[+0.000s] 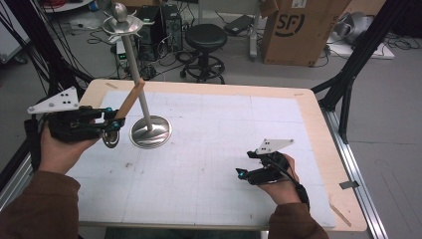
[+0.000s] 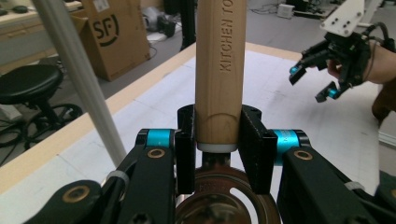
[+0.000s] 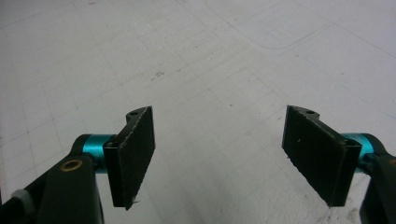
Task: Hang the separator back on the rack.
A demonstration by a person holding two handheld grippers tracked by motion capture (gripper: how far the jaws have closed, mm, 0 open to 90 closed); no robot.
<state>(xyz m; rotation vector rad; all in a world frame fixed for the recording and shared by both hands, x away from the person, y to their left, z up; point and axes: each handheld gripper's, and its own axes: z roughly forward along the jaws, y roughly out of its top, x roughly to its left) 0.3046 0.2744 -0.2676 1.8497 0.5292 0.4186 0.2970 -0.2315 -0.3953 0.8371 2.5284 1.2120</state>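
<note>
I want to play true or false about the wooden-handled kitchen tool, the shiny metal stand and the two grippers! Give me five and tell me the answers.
1. The left gripper is shut on the wooden handle of the kitchen utensil. True.
2. The right gripper holds a spoon. False: its jaws stand open with nothing between them, above the white gridded mat.
3. The silver metal stand with a round base is lying flat. False: it stands upright on the mat, its pole leaning a little.
4. The wooden handle bears the word KITCHEN. True.
5. The black round stool stands on the table. False: it is on the floor beyond the table.
</note>
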